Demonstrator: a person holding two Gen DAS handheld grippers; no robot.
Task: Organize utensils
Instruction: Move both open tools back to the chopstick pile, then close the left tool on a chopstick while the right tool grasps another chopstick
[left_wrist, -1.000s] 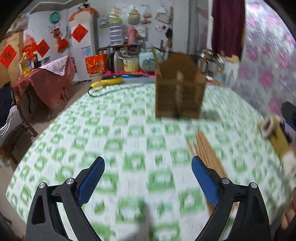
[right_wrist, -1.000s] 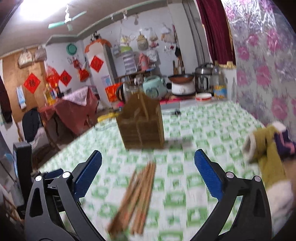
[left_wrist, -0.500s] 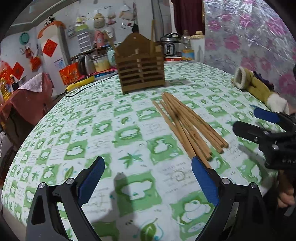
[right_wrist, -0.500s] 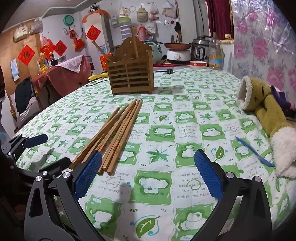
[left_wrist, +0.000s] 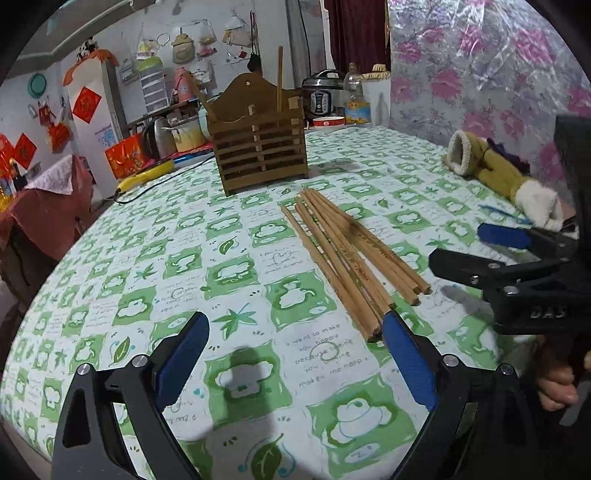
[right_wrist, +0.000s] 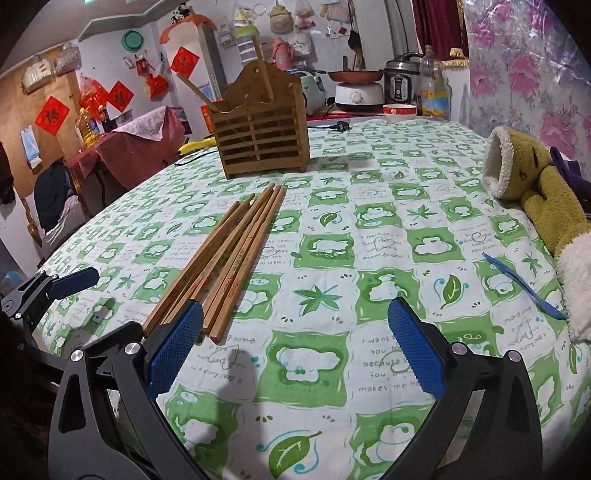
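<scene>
chopsticks (left_wrist: 347, 254) flat on table | left tool (left_wrist: 295, 363) wide, low | right tool (right_wrist: 295, 347) wide, low

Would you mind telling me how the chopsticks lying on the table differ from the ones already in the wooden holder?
The loose chopsticks lie flat on the tablecloth in a bundle of several; the chopsticks in the wooden holder stand up, and only two show. The loose ones are visible end to end; the held ones show just their upper parts. Both look like plain brown wood.
</scene>
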